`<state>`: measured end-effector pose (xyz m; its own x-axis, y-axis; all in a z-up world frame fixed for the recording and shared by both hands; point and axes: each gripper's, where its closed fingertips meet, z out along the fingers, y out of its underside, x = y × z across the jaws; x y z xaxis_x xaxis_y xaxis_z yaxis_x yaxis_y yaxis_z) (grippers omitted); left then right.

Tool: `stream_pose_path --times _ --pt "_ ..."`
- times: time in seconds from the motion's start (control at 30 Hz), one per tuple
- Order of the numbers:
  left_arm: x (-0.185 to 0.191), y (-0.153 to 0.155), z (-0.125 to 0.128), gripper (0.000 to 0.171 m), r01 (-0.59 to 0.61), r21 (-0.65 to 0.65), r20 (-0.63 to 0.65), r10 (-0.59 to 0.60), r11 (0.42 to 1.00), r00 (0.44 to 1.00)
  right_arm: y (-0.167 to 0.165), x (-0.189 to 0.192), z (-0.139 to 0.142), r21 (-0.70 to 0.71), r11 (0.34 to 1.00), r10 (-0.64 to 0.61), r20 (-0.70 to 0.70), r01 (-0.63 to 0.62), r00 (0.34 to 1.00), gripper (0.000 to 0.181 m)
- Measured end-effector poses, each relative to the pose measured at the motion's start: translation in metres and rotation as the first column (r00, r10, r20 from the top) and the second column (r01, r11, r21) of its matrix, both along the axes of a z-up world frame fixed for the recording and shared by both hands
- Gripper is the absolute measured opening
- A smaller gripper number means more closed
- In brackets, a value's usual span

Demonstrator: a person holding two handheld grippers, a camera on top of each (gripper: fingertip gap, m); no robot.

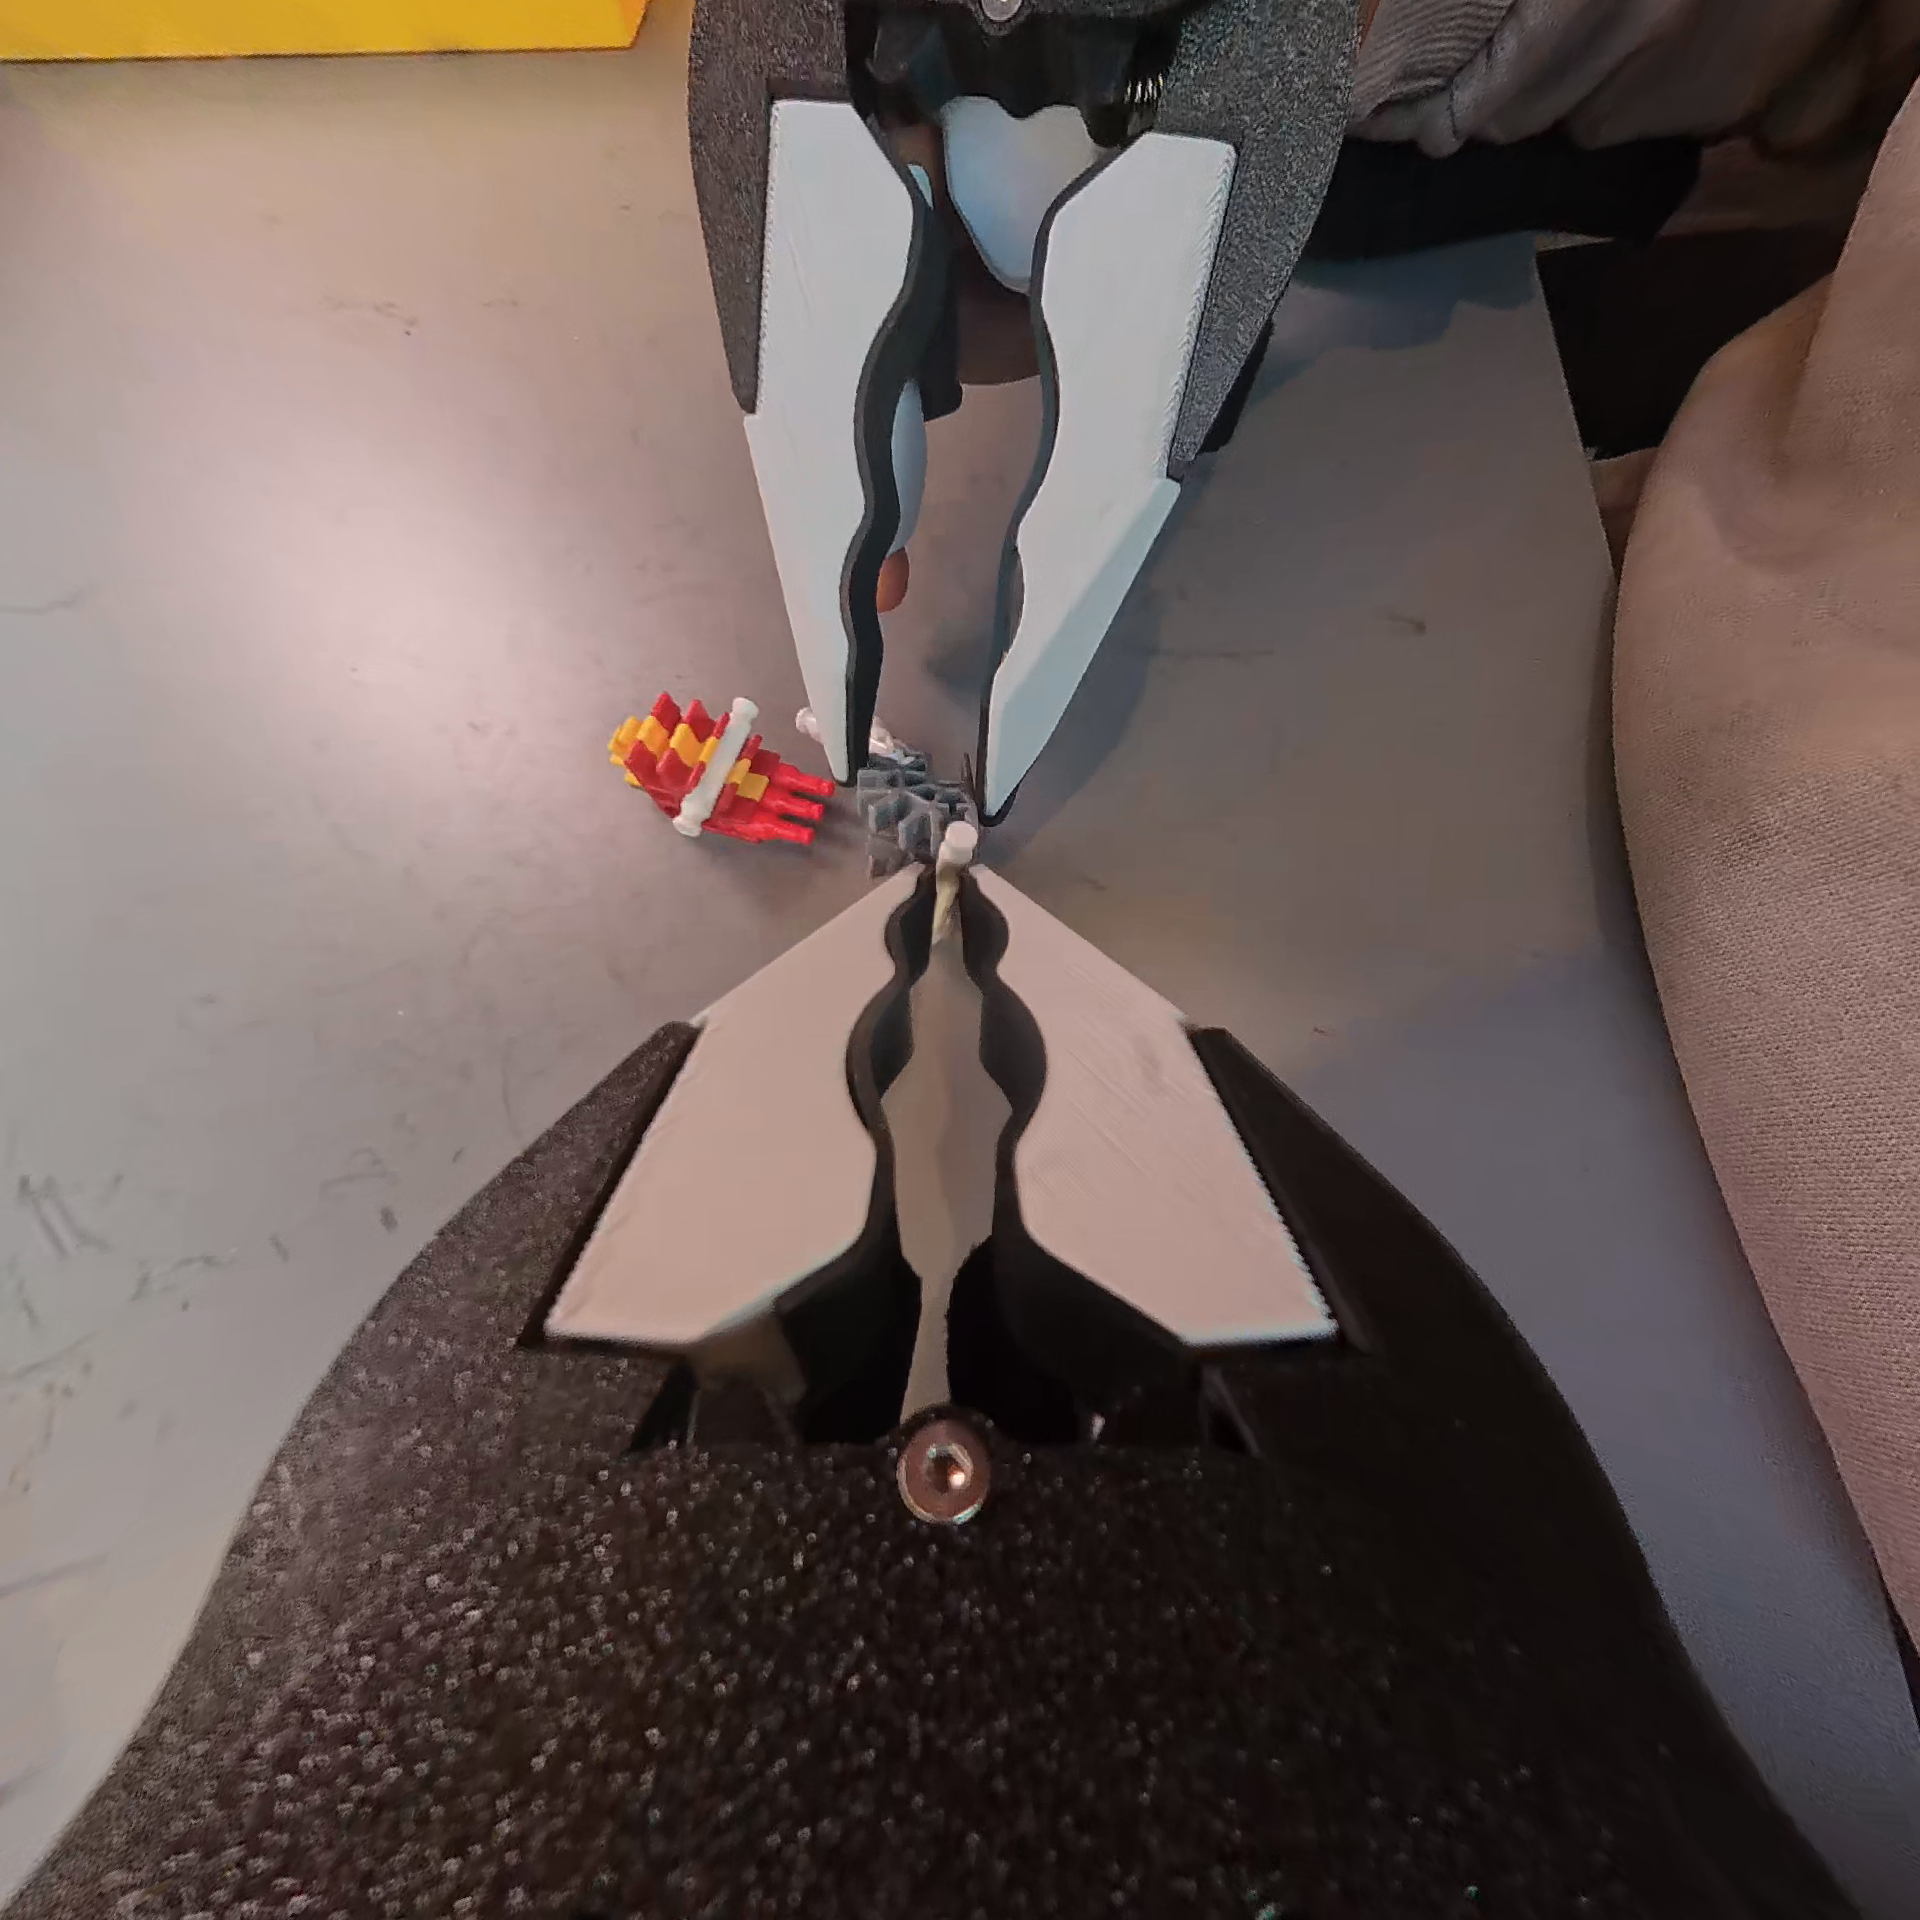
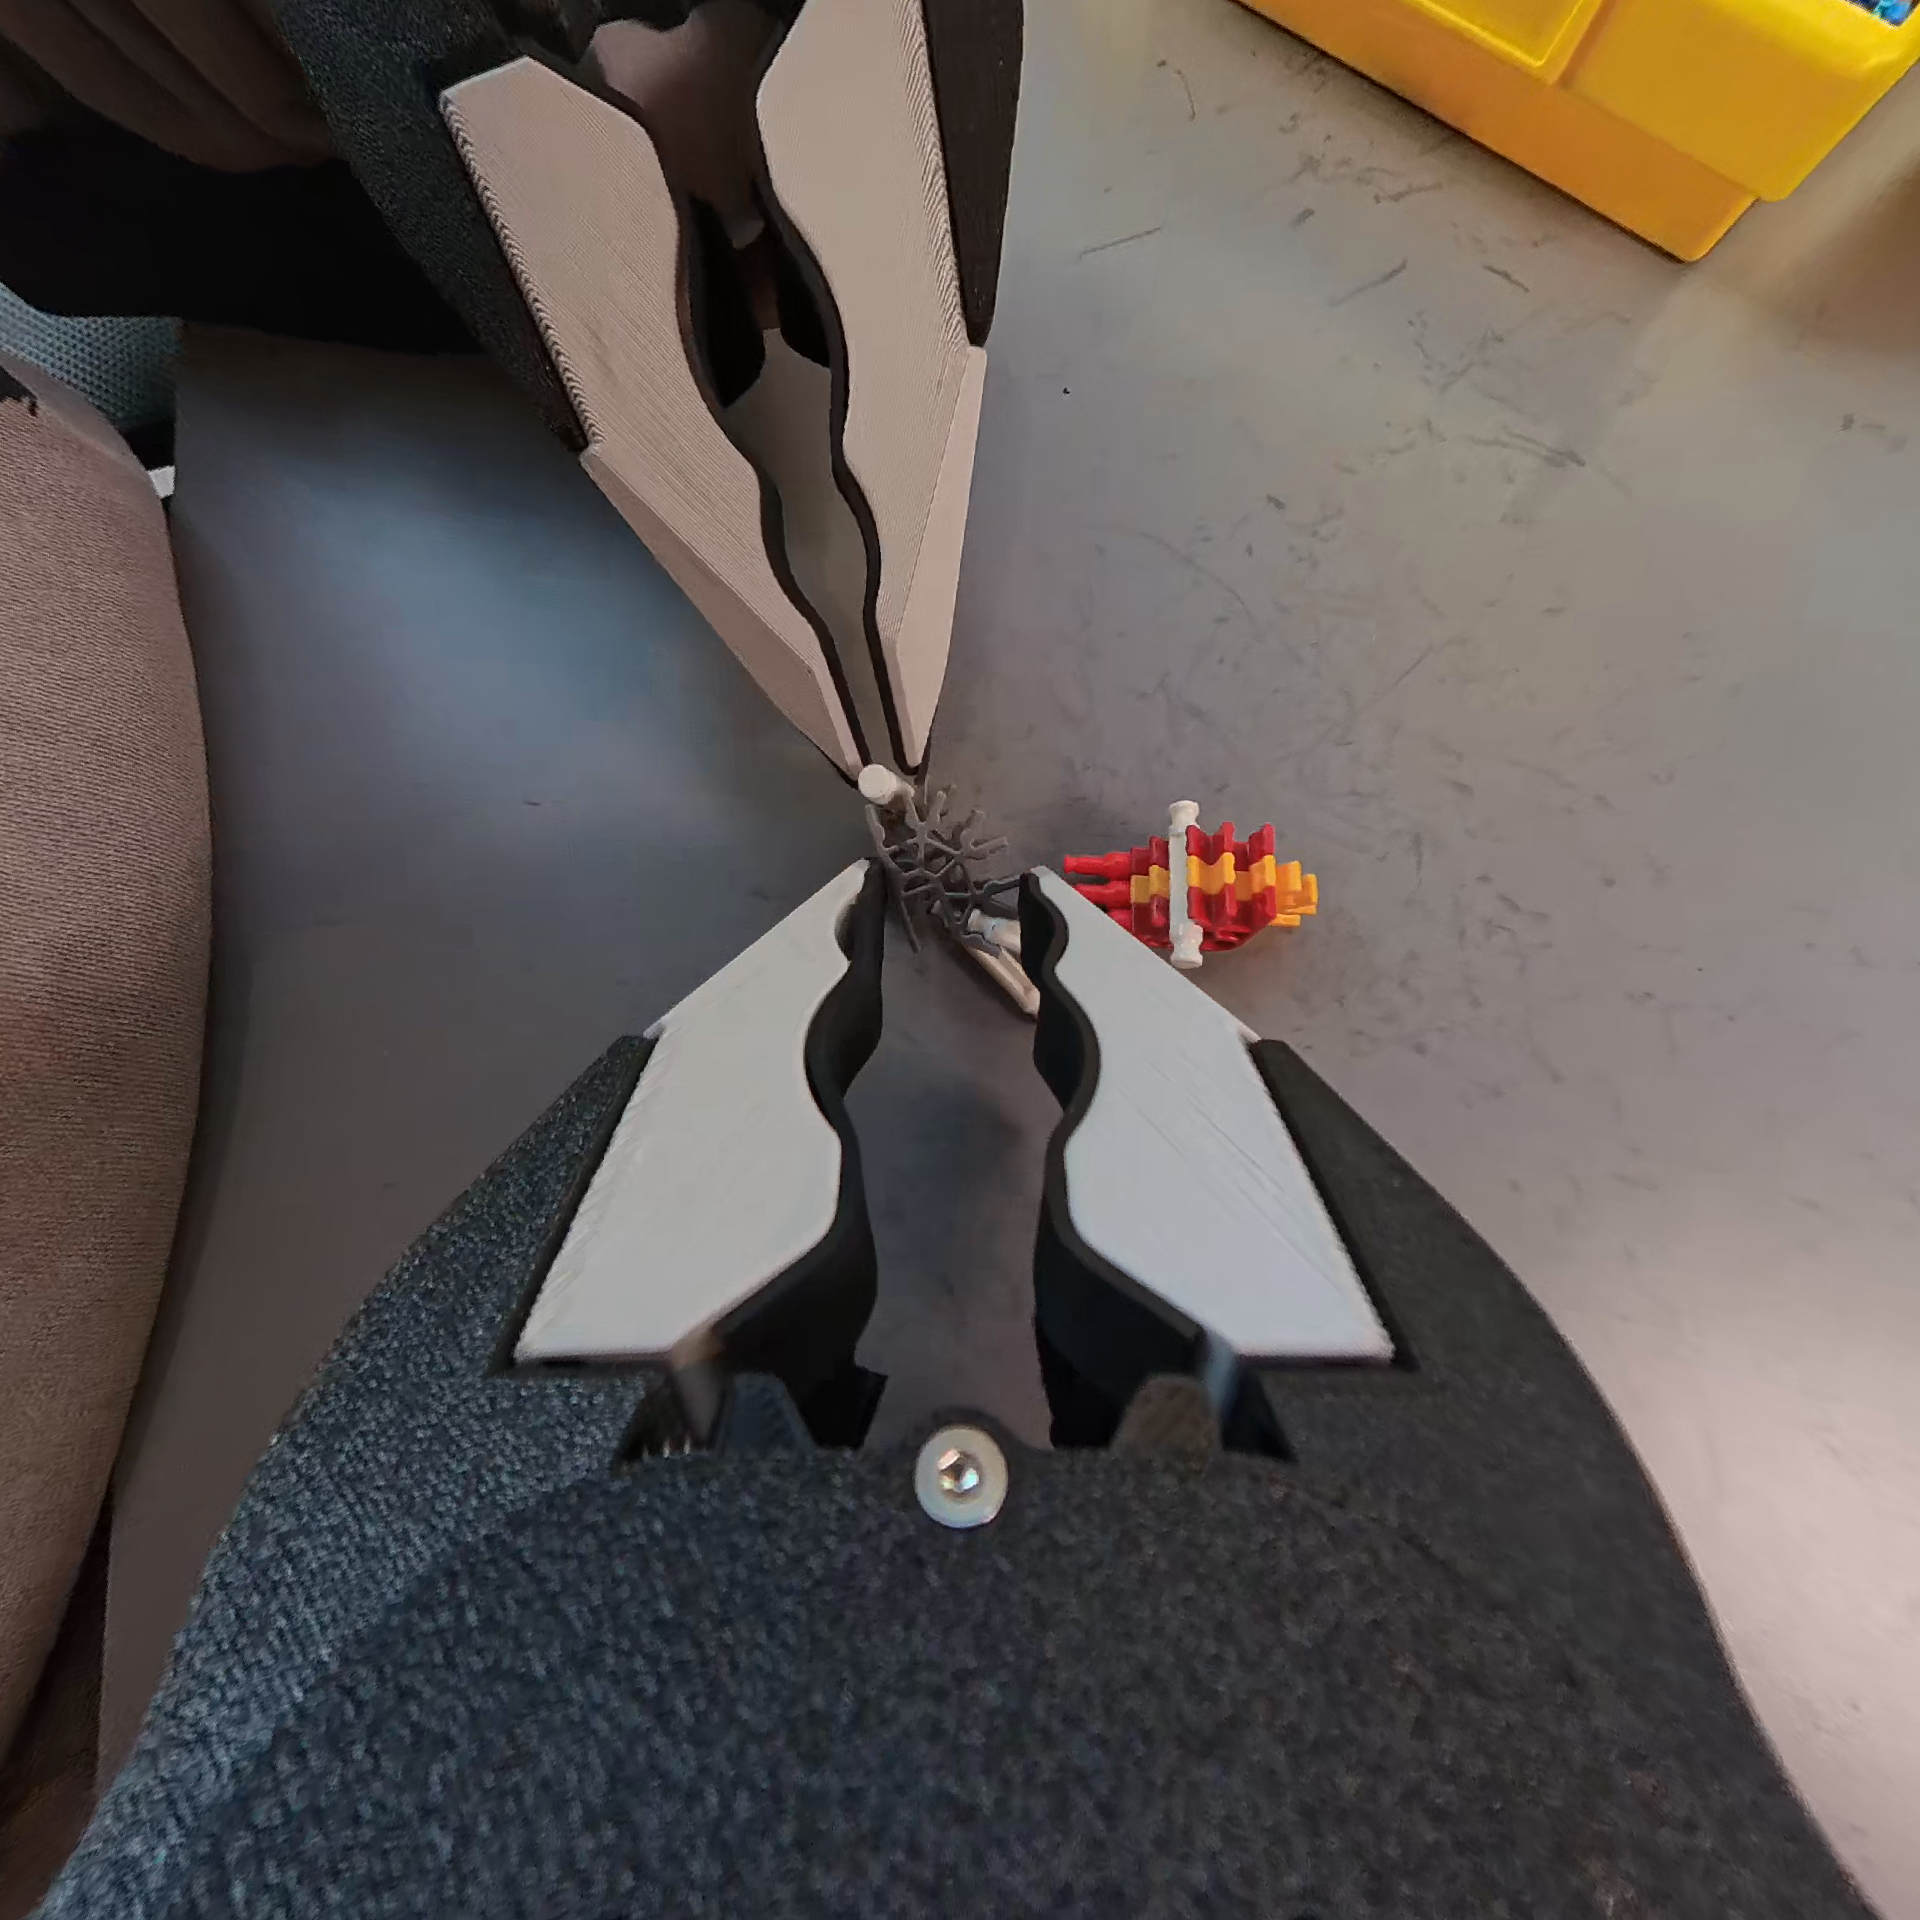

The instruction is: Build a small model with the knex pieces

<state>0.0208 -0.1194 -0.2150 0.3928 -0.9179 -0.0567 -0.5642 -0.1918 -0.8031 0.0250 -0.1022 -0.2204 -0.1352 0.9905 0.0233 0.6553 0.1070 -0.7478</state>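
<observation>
My left gripper [image 1: 943, 878] is shut on a short white rod [image 1: 954, 847], whose end pokes out past the tips. It also shows in the right wrist view [image 2: 885, 771], coming in from the top with the rod [image 2: 881, 781]. The rod's end touches a grey spiky connector piece [image 2: 935, 862]. My right gripper [image 2: 948, 883] holds that grey piece [image 1: 914, 805] between its fingertips, low over the table. In the left wrist view, the right gripper [image 1: 920, 795] comes in from the top. A few pale rods [image 2: 997, 951] lie under its right finger.
A red and yellow connector assembly [image 1: 717, 774] with a white rod across it lies on the scratched grey table [image 1: 312, 520], just beside the grippers; it also shows in the right wrist view [image 2: 1205, 883]. A yellow bin [image 2: 1558, 104] stands at the far edge. A person's tan sleeve [image 1: 1766, 831] borders the table. Only a small space, under 4 cm, lies between the two pairs of fingers.
</observation>
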Motion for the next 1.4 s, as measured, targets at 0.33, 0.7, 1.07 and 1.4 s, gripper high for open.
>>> stream_pose_path --times 0.33,0.7,1.07,1.4 --pt "0.002 0.003 0.000 0.002 -0.032 -0.011 0.002 0.032 0.999 0.999 0.003 -0.001 0.000 0.041 0.999 -0.009 -0.004 0.010 1.000 0.023" --pt "0.001 0.006 0.005 0.003 -0.043 -0.105 0.104 0.054 0.994 0.993 0.007 0.000 -0.003 0.133 0.991 0.020 -0.013 -0.018 1.000 0.022" --pt "0.001 0.004 0.007 0.000 -0.028 -0.093 0.106 0.038 0.995 0.994 0.007 -0.002 0.001 0.150 0.989 0.014 -0.028 -0.010 1.000 0.022" --pt "0.002 0.009 0.005 0.000 -0.084 0.039 0.034 0.083 0.996 0.996 0.008 -0.006 0.001 0.136 0.989 -0.048 -0.017 0.050 0.999 0.021"
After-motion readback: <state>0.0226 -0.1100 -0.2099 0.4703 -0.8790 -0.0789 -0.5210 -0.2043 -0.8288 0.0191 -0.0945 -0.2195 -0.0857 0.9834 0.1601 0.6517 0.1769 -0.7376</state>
